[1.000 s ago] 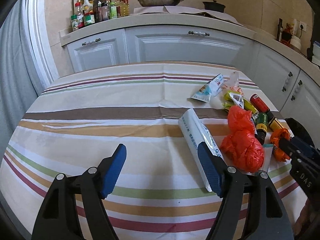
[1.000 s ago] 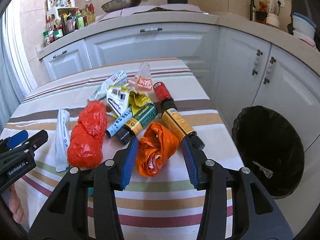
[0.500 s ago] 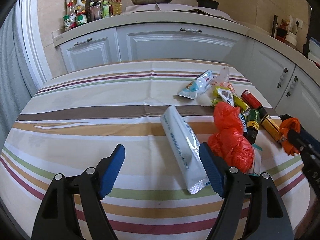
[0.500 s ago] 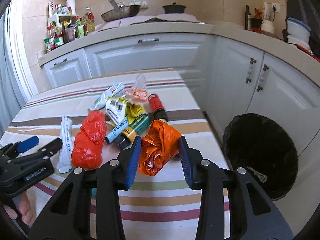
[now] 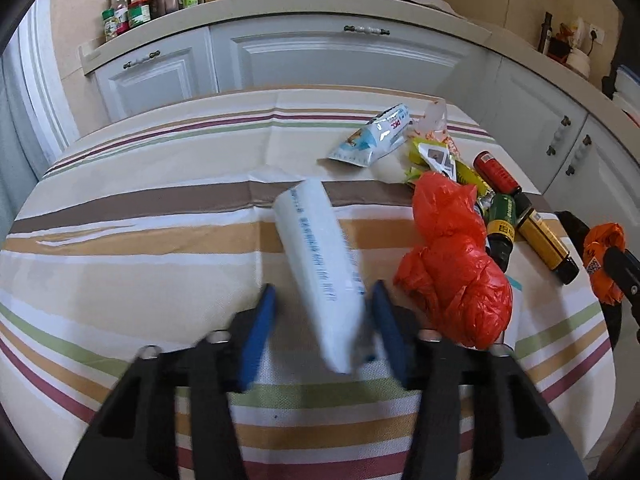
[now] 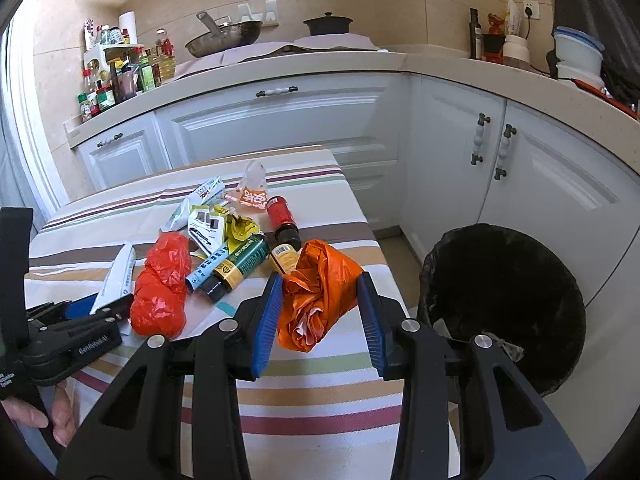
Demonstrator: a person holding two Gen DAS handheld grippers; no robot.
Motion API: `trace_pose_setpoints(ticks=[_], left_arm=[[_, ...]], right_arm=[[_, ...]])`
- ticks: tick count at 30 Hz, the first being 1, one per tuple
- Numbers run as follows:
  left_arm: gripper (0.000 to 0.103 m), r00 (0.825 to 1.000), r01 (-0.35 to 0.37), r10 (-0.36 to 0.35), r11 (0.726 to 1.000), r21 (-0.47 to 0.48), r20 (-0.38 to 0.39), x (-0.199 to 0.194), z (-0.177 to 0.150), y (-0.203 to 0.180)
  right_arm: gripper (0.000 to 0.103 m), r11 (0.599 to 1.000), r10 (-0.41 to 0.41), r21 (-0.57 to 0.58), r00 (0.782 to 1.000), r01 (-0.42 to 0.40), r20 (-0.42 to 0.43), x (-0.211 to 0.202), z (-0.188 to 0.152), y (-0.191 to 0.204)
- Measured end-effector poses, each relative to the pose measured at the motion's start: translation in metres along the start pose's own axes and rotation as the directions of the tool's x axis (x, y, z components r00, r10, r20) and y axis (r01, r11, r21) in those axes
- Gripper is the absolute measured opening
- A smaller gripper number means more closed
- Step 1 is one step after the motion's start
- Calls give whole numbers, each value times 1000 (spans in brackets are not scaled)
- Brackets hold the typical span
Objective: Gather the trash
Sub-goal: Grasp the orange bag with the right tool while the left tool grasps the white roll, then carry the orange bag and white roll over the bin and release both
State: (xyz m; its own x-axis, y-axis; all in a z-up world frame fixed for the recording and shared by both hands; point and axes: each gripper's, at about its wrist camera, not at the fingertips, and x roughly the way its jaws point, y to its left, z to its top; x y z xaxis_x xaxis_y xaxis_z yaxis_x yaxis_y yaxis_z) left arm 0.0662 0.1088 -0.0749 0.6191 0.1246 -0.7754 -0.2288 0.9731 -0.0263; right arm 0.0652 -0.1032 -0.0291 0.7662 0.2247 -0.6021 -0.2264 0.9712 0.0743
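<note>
The right gripper (image 6: 320,316) grips a crumpled orange bag (image 6: 320,292) left of the black-lined bin (image 6: 504,312), which holds a scrap. The left gripper's (image 5: 324,324) jaws, just closing, flank a white packet (image 5: 320,264) on the striped table (image 5: 140,240); contact unclear.

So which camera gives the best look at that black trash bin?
The right wrist view: the black trash bin sits whole on the floor beside the table, its liner plainly visible. The left wrist view does not show it.

A crumpled orange bag (image 6: 320,292) hangs lifted, beside a black-lined bin (image 6: 504,312). A long white packet (image 5: 320,272) lies slanted on the striped surface (image 5: 140,240), next to a red bag (image 5: 452,264).
</note>
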Motion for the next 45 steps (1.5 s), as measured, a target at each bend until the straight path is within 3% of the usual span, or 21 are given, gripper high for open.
trace_pose_setpoints(ticks=[8, 16, 21, 33, 45], left_arm=[[27, 1000, 18, -18, 1000, 20, 6, -5, -3, 3], [25, 993, -5, -1, 999, 51, 120, -38, 1, 2], [25, 982, 36, -49, 997, 71, 182, -59, 12, -8], [25, 934, 170, -220, 967, 192, 282, -81, 34, -82], [25, 881, 291, -396, 885, 363, 259, -79, 40, -185]], right_arm=[[37, 1000, -2, -1, 1000, 2, 15, -4, -1, -1], [37, 1000, -6, -14, 999, 7, 54, -18, 1, -1], [37, 999, -28, -14, 995, 30, 94, -29, 8, -10], [37, 983, -186, 40, 967, 182, 171, -48, 22, -68], [37, 945, -323, 121, 929, 305, 183, -57, 25, -139]])
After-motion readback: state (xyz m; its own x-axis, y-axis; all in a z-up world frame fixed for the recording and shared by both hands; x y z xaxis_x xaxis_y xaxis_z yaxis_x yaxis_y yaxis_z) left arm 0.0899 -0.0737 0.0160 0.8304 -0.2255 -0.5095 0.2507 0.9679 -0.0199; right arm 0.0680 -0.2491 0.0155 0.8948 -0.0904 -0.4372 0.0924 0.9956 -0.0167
